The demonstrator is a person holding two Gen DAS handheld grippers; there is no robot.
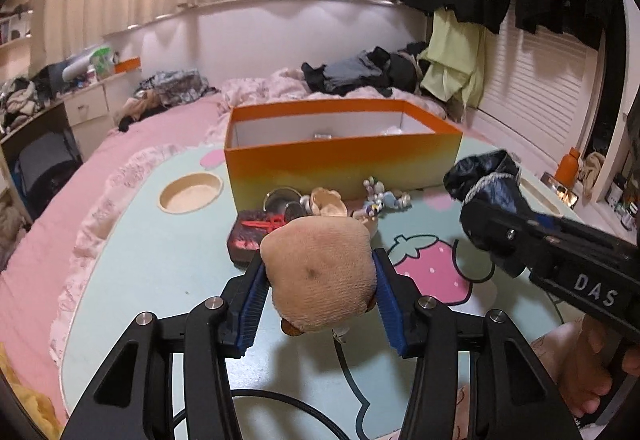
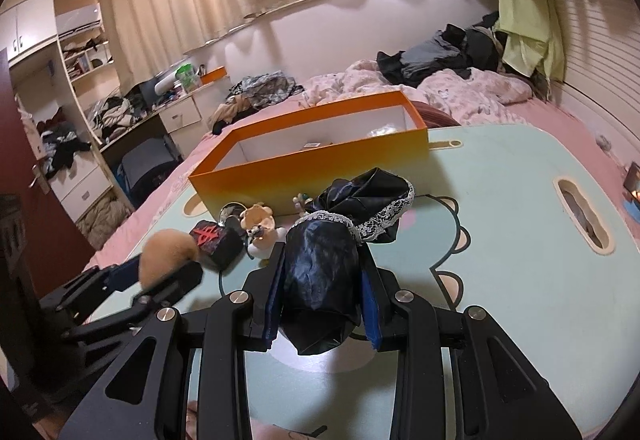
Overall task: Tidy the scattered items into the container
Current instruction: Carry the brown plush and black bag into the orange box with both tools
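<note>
One left gripper (image 1: pixel 318 292), blue pads clamped on one tan plush toy (image 1: pixel 318 276), held above the table (image 1: pixel 160 260). One dark block (image 2: pixel 214 240) with a red character, unreadable, beside one small metal bowl (image 1: pixel 282 197) and a cluster of figurines (image 1: pixel 384 195), all at the foot of one orange box (image 1: pixel 340 159), open-topped. One right gripper (image 2: pixel 322 288), lettered "DAS", closed on one black lace-trimmed cloth (image 2: pixel 320 272).
</note>
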